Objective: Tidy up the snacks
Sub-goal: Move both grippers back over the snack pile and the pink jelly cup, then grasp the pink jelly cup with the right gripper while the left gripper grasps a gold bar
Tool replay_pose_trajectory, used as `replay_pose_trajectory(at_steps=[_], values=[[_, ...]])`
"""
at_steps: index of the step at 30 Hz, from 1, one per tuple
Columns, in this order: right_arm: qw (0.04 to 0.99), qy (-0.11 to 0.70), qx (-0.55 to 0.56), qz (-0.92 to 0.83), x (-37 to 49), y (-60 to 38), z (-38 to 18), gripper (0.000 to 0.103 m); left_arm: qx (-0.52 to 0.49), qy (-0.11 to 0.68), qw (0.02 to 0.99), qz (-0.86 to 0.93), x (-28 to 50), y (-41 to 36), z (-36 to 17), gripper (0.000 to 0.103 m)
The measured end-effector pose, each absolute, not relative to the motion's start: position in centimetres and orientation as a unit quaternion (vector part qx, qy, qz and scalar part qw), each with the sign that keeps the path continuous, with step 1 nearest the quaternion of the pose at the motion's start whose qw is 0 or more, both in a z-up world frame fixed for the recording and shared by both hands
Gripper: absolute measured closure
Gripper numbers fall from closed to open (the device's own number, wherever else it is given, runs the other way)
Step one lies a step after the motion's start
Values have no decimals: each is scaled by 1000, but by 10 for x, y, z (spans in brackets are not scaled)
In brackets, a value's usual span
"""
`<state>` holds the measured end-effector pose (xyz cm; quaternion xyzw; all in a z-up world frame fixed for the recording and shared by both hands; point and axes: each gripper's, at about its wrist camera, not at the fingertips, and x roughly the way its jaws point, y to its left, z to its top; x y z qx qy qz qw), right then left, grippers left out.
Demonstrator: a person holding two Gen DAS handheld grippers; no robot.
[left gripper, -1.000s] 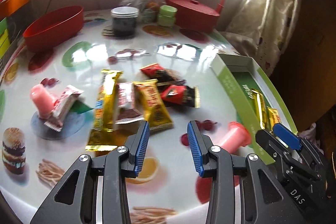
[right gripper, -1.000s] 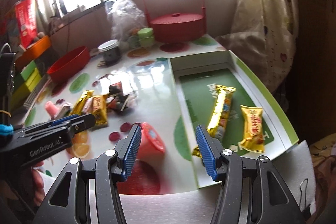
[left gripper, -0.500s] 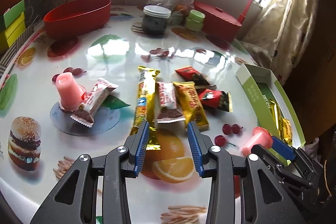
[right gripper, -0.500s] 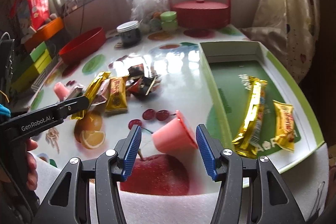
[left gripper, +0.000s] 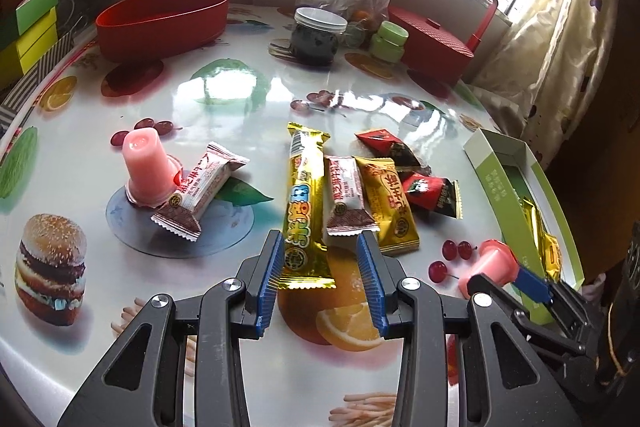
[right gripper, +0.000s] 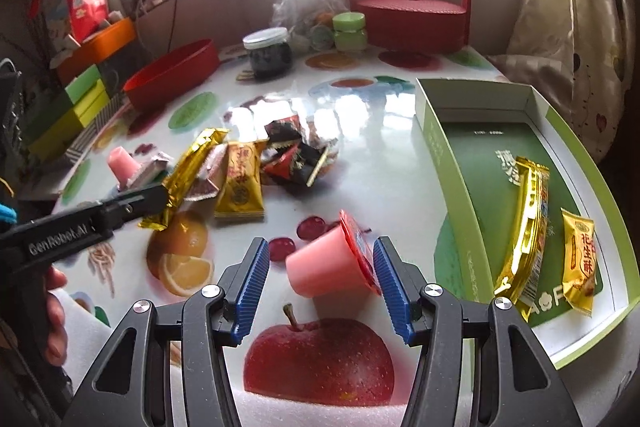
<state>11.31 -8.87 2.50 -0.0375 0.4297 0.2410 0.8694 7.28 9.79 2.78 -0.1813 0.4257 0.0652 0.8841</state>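
Right wrist view: tipped-over pink jelly cup (right gripper: 326,263) lies on the fruit-print table (right gripper: 380,163) between the spread right gripper (right gripper: 318,277). Beside it, green cardboard tray (right gripper: 452,163) holds two gold-wrapped bars (right gripper: 528,223). Left gripper (left gripper: 322,269), spread, straddles long gold snack bar (left gripper: 305,207).

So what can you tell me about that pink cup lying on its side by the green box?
The pink jelly cup looks like smooth plastic, sealed with a red foil lid. It lies tipped on its side on the printed tablecloth, lid toward the green box. The open right gripper brackets it, fingers not visibly touching.
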Motion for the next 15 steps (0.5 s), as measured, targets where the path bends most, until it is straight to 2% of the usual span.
replay_pose_trajectory(at_steps=[6, 15], values=[[878, 428, -7, 216, 102, -103, 30, 49, -186, 425, 883, 69, 71, 103, 27, 64], [843, 479, 80, 232, 111, -107, 22, 49, -191, 425, 882, 70, 71, 108, 25, 64]])
